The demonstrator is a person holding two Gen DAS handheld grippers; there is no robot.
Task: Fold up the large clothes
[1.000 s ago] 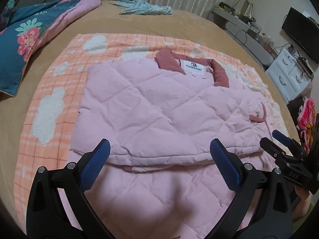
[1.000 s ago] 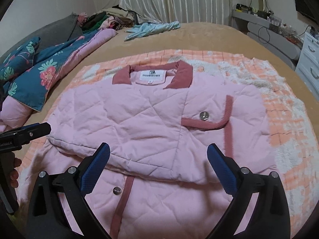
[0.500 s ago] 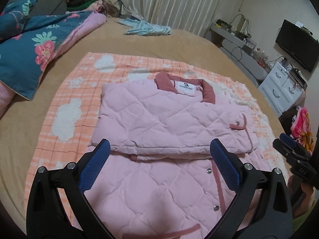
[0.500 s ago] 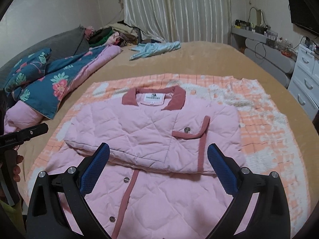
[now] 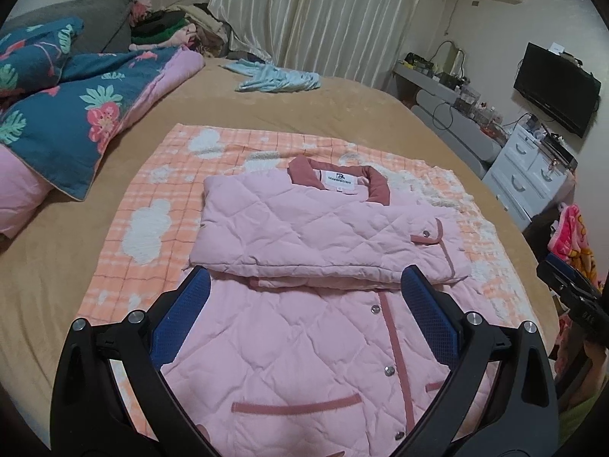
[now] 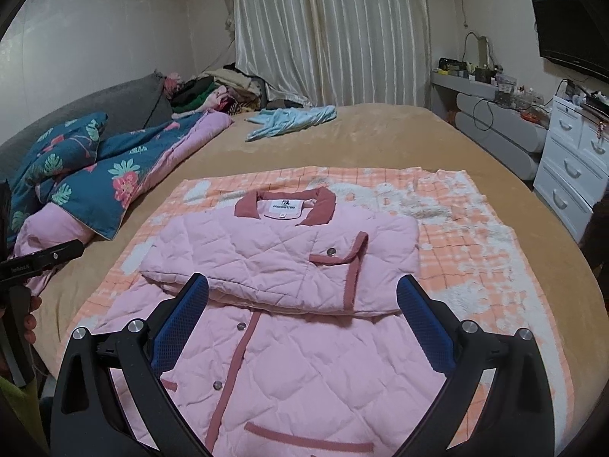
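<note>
Both grippers are pulling back and rising from the garment compared with a second ago: more of the bed and room is showing in each wrist view, and the jacket is looking smaller. Left gripper [image 5: 304,304] is hovering above the jacket's lower half, jaws spread wide, blue pads [image 5: 182,314] clear of the fabric, grasping nothing. Right gripper [image 6: 302,304] is hanging likewise over the hem side, jaws released and empty.

Pink quilted jacket [image 6: 289,266] is lying flat on an orange checked blanket [image 6: 475,251], collar pointing away from the cameras. Its sleeves are lying folded across the chest, forming a thick band just behind the fingertips; the buttoned front panel with dark pink trim is stretching toward the cameras beneath both grippers. Blanket is resting on a tan bedspread [image 6: 380,141].

Farther back on the left, a teal floral quilt [image 5: 64,122] is lying bunched on the bed. A light blue garment [image 6: 293,120] is lying near the far edge. Beyond it, pale curtains [image 6: 327,30] are hanging. White drawers [image 6: 571,167] are standing at right.
</note>
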